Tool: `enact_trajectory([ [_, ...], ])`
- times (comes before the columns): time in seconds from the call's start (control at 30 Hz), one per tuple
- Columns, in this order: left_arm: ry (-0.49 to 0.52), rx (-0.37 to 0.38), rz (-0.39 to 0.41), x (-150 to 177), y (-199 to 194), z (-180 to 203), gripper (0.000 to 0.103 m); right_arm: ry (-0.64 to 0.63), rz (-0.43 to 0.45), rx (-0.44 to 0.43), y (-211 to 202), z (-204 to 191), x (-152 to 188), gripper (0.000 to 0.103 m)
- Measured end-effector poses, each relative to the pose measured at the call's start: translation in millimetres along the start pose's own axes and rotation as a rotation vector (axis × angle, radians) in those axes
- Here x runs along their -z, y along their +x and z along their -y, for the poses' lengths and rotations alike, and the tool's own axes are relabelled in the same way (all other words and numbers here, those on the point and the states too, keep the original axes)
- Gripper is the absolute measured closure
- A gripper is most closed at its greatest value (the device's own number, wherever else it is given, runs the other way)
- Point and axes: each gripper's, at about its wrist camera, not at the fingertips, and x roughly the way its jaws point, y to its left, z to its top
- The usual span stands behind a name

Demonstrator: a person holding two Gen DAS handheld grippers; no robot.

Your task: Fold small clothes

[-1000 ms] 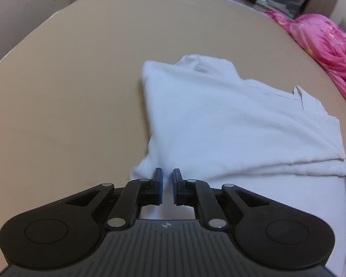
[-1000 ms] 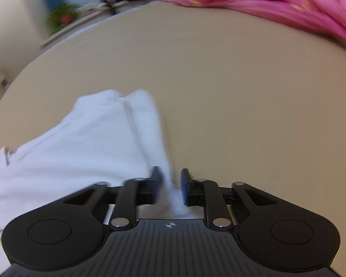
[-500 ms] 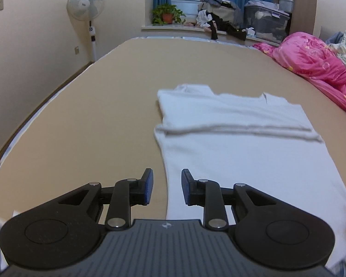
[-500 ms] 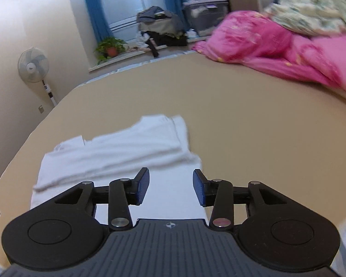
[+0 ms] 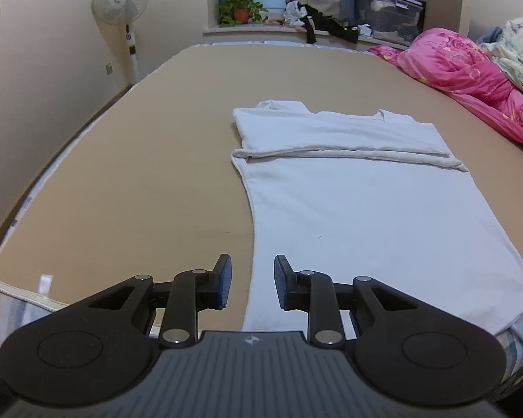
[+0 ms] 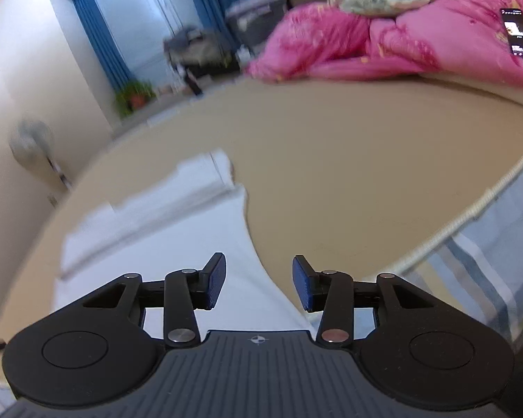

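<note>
A white T-shirt (image 5: 359,205) lies flat on the tan bed surface (image 5: 150,181), its far end folded back over itself into a band. It also shows in the right wrist view (image 6: 177,230), blurred. My left gripper (image 5: 250,282) is open and empty, held above the near left edge of the shirt. My right gripper (image 6: 258,280) is open and empty, held above the near right edge of the shirt.
A pink quilt (image 5: 470,76) is heaped at the right, also in the right wrist view (image 6: 401,48), with a phone (image 6: 517,33) on it. The bed's front edge (image 6: 484,202) is close. A standing fan (image 5: 120,3) and a cluttered window sill (image 5: 324,24) are beyond.
Both grippers have let go of the shirt's folded end, opened, and pulled back and up toward the near edge. The fold now rests on the shirt.
</note>
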Motion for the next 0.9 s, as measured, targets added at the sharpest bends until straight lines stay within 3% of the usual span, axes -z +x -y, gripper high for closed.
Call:
enact_trajectory([
  [0.07, 0.004, 0.007, 0.008, 0.4, -4.1, -1.1, 0.074, -0.043, 0.006, 0.02, 4.9, 6.5, 14.7, 0.058],
  [0.17, 0.014, 0.019, 0.028, 6.3, -8.0, -0.3, 0.074, -0.006, -0.097, 0.085, 28.2, 16.1, 19.9, 0.058],
  [0.23, 0.004, 0.029, 0.03, 16.4, -3.8, -1.6, 0.074, 0.028, -0.063, 0.027, 32.4, 15.2, 14.1, 0.059],
  [0.33, -0.049, 0.059, 0.0, 38.5, 12.4, -8.2, 0.074, -0.055, -0.082, 0.07, 45.3, 7.9, 20.7, 0.059],
  [0.47, -0.09, 0.046, -0.092, 52.6, 36.5, -14.8, 0.074, -0.03, -0.104, 0.062, 52.9, 11.6, 20.4, 0.059],
  [0.53, -0.137, 0.1, -0.082, 49.1, 37.4, -20.2, 0.074, -0.017, -0.112, 0.07, 54.1, 15.5, 19.2, 0.059],
  [0.6, -0.133, 0.12, -0.093, 50.7, 40.7, -20.8, 0.064, 0.0, -0.129, 0.07, 55.7, 19.6, 20.4, 0.059],
  [0.73, -0.16, 0.127, -0.168, 55.5, 52.3, -24.1, 0.064, -0.003, -0.2, 0.101, 65.8, 21.3, 30.7, 0.059],
  [0.9, -0.187, 0.08, -0.248, 60.0, 65.4, -31.8, 0.064, -0.009, -0.279, 0.115, 76.8, 22.2, 39.7, 0.059],
])
